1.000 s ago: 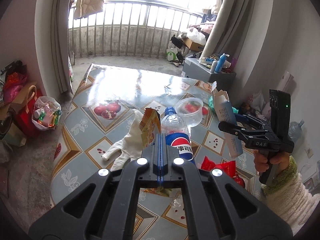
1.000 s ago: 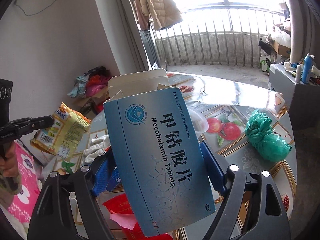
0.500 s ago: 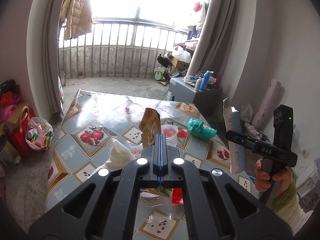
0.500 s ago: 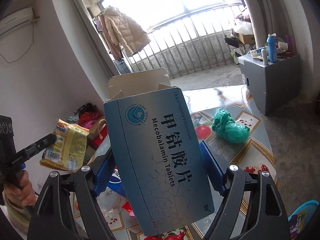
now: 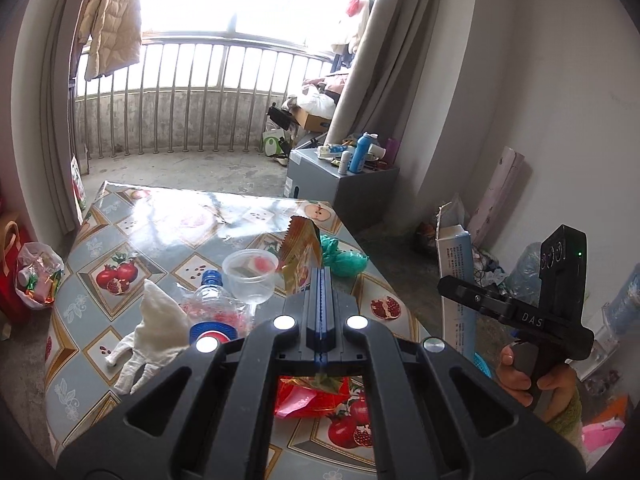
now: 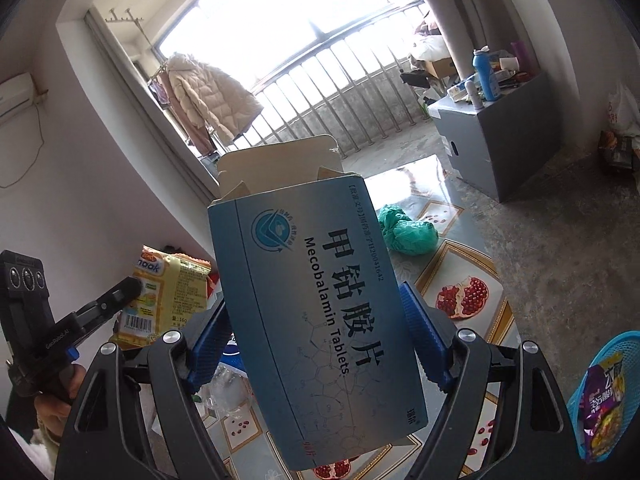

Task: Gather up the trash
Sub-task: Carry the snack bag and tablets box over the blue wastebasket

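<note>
My left gripper (image 5: 319, 280) is shut on an orange snack packet (image 5: 300, 250), held upright above the fruit-patterned table (image 5: 132, 236). The packet (image 6: 168, 292) and the left gripper (image 6: 130, 290) also show in the right wrist view. My right gripper (image 6: 316, 320) is shut on a wide blue medicine box (image 6: 320, 288) with its top flap open. That box (image 5: 454, 256) hangs beyond the table's right edge. On the table lie a Pepsi bottle (image 5: 212, 316), a white glove (image 5: 156, 328), a clear cup (image 5: 250, 276), a green bag (image 5: 344, 260) and a red wrapper (image 5: 312, 396).
A blue mesh basket (image 6: 612, 360) holding a purple packet sits on the floor right of the table. A grey cabinet (image 5: 344, 176) with bottles stands by the curtain. Bags of clutter (image 5: 38, 276) lie on the floor at the left.
Both grippers have lifted a little and swung right, keeping their packet and box. The right wrist has rolled, and the blue basket has come into its view.
</note>
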### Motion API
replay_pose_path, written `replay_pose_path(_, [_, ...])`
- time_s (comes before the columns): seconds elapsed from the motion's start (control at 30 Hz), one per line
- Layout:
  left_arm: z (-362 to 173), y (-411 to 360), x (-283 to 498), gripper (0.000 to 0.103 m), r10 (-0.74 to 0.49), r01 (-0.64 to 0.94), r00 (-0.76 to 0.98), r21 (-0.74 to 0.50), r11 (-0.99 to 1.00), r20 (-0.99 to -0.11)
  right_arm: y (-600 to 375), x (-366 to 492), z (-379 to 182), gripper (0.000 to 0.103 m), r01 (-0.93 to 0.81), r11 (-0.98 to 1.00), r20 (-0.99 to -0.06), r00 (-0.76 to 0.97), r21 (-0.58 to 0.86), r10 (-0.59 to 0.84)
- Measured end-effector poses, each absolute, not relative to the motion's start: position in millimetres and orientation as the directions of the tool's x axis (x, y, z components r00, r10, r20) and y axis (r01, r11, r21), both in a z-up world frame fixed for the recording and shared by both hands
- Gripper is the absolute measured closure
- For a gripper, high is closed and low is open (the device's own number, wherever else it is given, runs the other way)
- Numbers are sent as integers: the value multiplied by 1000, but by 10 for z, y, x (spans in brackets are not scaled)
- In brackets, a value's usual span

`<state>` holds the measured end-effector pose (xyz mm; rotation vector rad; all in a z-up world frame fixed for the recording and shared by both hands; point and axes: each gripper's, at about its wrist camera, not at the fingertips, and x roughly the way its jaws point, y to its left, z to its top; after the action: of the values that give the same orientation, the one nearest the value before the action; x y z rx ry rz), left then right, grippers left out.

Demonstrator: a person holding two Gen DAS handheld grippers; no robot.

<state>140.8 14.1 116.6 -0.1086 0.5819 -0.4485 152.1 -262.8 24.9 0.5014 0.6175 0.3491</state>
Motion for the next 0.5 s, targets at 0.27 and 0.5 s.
replay_pose_path(0.27, [1097, -287, 1419, 103, -491, 442, 698, -225, 868, -522, -2936, 1310, 125, 25, -93, 807, -457, 783, 583, 421])
replay_pose_path(0.5, [1058, -707, 1392, 103, -528, 503, 660, -209, 839, -534, -3270, 1098, 59, 25, -29, 785, -445, 810, 618, 381])
